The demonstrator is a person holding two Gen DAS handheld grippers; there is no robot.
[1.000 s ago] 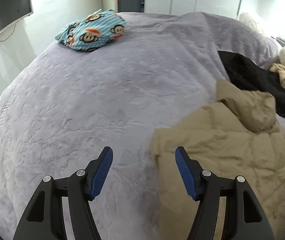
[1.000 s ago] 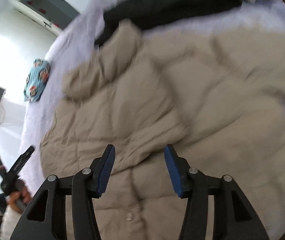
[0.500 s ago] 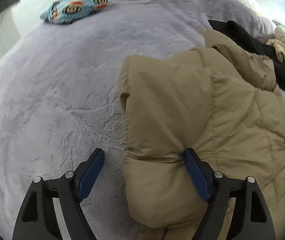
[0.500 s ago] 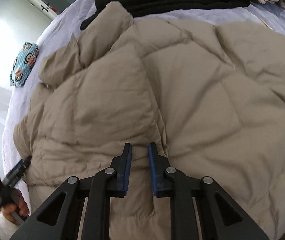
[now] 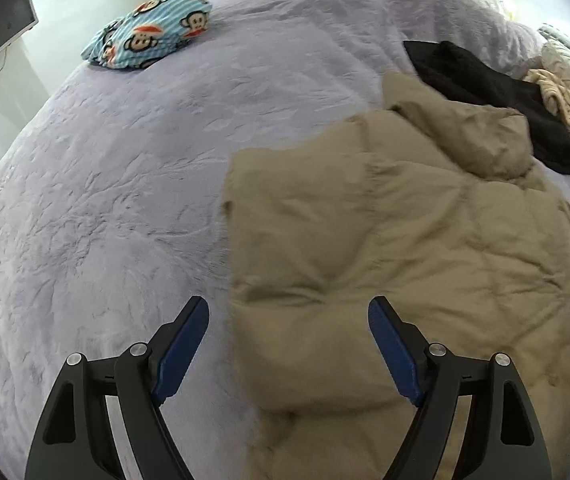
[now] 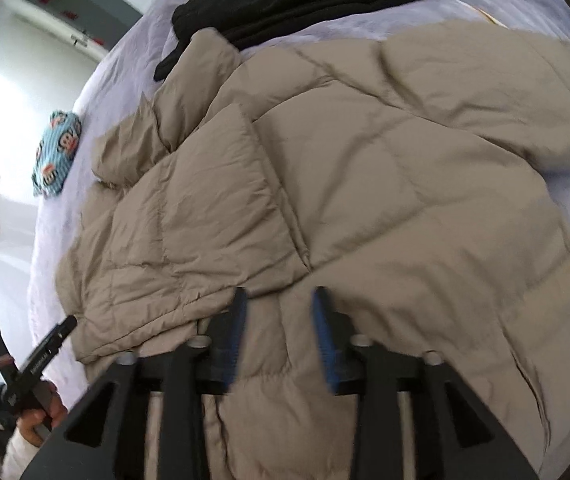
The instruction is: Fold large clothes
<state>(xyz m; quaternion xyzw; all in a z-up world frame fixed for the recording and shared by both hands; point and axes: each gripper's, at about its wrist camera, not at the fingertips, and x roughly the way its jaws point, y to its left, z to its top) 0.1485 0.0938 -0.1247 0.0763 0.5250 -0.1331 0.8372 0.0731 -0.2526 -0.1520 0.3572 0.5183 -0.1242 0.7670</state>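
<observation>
Tan quilted puffer jacket (image 6: 365, 184) spread on lavender plush bedspread (image 5: 125, 184), 1 sleeve folded across its front. Left gripper (image 5: 287, 344) spread wide, empty, straddling jacket edge. Right gripper (image 6: 279, 336) parted, empty, hovering over the fold, likely poised for regrasp.

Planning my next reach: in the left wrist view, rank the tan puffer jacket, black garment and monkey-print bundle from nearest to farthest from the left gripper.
1. Tan puffer jacket: directly under the open left gripper, spreading right.
2. Black garment: beyond the jacket's hood, upper right.
3. Monkey-print bundle: far upper left, near the bed's far edge.
</observation>
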